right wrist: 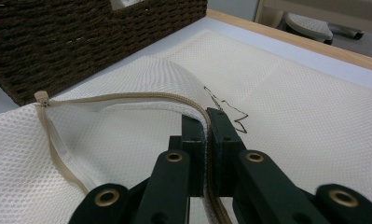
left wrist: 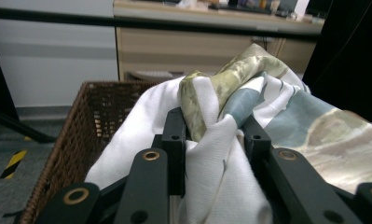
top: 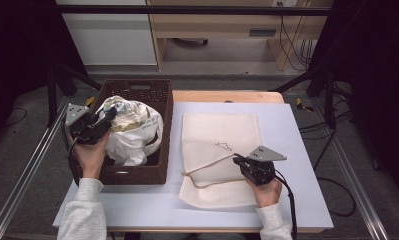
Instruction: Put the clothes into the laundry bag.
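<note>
While your left gripper [left wrist: 215, 135] sits over the near left part of the brown wicker basket [top: 159, 107], its jaws are partly closed and clamp a bunched fold of the white printed cloth [left wrist: 221, 154], which swells out above and beside the black fingers [left wrist: 174, 140]; the rest of that cloth is heaped inside the basket, on the left of the worktop [top: 297, 150]. Your right gripper [right wrist: 207, 140] has its jaws drawn almost together, pinching the zipped edge of the cream mesh laundry bag [right wrist: 291, 116], so the beige zipper [right wrist: 127, 96] arches up off the worktop towards the pads. That bag lies flat just right of the basket, its opening lifted at your right hand [top: 266, 192]
</note>
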Tool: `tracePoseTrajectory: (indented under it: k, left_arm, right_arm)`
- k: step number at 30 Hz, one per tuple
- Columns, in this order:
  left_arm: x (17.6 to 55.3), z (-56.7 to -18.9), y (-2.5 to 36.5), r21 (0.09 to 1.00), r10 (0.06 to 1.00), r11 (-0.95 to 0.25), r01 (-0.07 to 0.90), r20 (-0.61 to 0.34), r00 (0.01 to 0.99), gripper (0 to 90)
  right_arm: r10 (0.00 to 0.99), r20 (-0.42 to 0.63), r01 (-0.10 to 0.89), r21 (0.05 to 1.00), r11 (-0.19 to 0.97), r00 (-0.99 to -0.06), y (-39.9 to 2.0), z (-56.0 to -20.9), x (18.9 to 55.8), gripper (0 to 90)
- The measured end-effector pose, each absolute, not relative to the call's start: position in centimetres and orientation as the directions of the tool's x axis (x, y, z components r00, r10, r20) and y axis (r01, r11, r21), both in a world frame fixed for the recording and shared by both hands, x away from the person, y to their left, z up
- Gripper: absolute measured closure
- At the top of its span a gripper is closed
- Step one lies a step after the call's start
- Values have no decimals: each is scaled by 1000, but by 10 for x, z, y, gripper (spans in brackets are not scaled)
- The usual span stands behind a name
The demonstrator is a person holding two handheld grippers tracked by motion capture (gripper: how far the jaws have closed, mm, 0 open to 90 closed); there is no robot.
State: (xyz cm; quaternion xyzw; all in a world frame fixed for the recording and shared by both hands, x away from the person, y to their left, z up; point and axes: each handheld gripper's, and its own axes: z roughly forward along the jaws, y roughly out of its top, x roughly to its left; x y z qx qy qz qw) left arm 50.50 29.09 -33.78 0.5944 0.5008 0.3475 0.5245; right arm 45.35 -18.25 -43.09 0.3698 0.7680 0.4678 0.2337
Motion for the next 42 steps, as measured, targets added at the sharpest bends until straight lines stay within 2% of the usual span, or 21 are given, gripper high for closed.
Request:
tracePoseTrajectory:
  k: [19,27,42]
  left_arm:
    - [460,-271,274,991,944,123,-49,-102,312,687]
    - [442,-243,259,981,919,159,-113,-105,380,687]
    - [418,-193,210,966,883,157,-206,-44,468,687]
  right_arm:
    - [787,-13,347,893,287,-617,-183,-431,453,864]
    - [787,-12,348,893,286,-617,-183,-431,454,864]
    - [787,-10,346,895,283,-617,-184,-431,454,865]
